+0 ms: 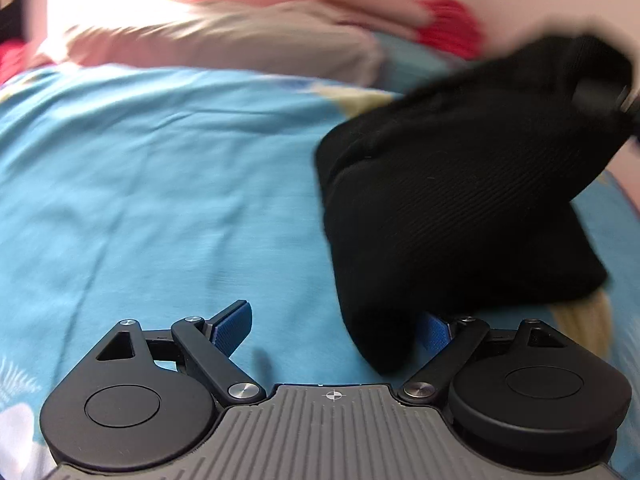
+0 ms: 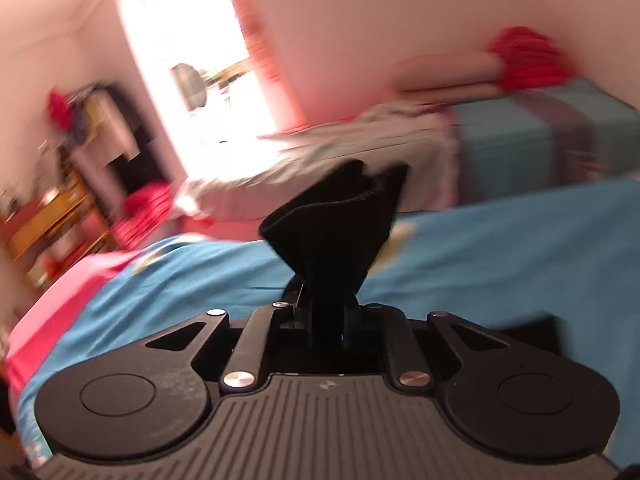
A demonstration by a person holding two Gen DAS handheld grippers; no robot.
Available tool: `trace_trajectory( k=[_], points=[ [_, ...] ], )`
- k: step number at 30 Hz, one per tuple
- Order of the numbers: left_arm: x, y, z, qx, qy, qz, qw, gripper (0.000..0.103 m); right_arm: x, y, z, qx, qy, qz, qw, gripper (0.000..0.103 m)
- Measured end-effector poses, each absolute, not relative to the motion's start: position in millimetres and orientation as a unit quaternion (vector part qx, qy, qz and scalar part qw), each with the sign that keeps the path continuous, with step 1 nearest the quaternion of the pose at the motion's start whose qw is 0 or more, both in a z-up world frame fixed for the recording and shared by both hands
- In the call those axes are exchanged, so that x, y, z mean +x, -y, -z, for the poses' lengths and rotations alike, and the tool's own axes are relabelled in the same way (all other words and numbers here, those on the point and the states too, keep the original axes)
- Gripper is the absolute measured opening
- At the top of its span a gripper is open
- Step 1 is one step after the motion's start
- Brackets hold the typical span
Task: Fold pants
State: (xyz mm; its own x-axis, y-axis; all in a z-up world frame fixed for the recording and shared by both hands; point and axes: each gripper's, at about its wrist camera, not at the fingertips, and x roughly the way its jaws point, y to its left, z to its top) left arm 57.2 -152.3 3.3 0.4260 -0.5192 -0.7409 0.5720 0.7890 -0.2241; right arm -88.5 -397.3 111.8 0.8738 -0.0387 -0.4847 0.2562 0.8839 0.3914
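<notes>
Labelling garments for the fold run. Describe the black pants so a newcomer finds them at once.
Start at the bed with the light blue sheet. Above its right side hangs a dark bundle, the black pants, pinched at one bunched end by the right hand-held gripper and draping down beside the open left hand-held gripper. They are the only black fabric; the beige cloth behind lies flat.

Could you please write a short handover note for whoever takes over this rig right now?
Right hand-held gripper: shut on a bunch of the black ribbed fabric pants, holding them lifted above the light blue bedsheet.
Left hand-held gripper: open, holding nothing; the pants' lower end hangs down by its right-side finger.
Other items: a beige cloth and a red fabric item lie at the bed's far side.
Done: pants picked up.
Left: probably lay them flat on the sheet, then fold; no neat fold shows yet.
</notes>
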Motion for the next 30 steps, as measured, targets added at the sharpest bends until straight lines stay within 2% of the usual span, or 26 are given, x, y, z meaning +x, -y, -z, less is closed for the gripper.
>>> trace_trajectory(
  k=[2,3,4,5,6,7,9,14,18,19,21,25,28,30],
  points=[
    [48,142,-7,0.025,-0.432,0.372,0.821,0.103,-110,418,-76,0.235,-0.263,0.121,0.928,0.022],
    [44,135,-10,0.024,-0.43,0.389,0.814,0.103,-117,426,-59,0.225,-0.29,0.152,0.917,0.03],
    [40,128,-14,0.028,-0.426,0.395,0.813,0.103,-125,436,-45,0.228,-0.307,0.177,0.907,0.043],
    [37,121,-20,0.032,-0.414,0.399,0.817,0.103,-137,445,-41,0.255,-0.287,0.163,0.909,0.044],
    [36,114,-26,0.034,-0.401,0.398,0.824,0.103,-146,452,-43,0.28,-0.268,0.165,0.907,0.048],
    [36,110,-34,0.034,-0.391,0.391,0.833,0.103,-151,456,-50,0.286,-0.251,0.192,0.905,0.064],
    [44,111,-50,0.023,-0.378,0.373,0.847,0.103,-149,459,-65,0.27,-0.227,0.227,0.908,0.079],
    [78,144,-63,-0.017,-0.38,0.346,0.858,0.103,-122,466,-66,0.316,-0.231,0.192,0.9,0.079],
    [102,190,-38,-0.017,-0.416,0.347,0.84,0.103,-87,468,-31,0.295,-0.315,0.222,0.874,0.079],
    [105,201,-26,0.004,-0.438,0.336,0.834,0.103,-92,475,-26,0.317,-0.305,0.224,0.87,0.084],
    [106,207,-4,0.024,-0.46,0.328,0.825,0.103,-106,483,-32,0.345,-0.265,0.235,0.869,0.081],
    [103,189,1,-0.011,-0.453,0.329,0.828,0.103,-95,454,-60,0.216,-0.236,0.259,0.911,0.079],
    [97,189,-2,-0.003,-0.445,0.328,0.833,0.103,-73,428,-56,0.131,-0.259,0.225,0.93,0.086],
    [94,192,-4,0.008,-0.437,0.329,0.837,0.103,-51,437,-39,0.11,-0.301,0.244,0.915,0.084]
  ],
)
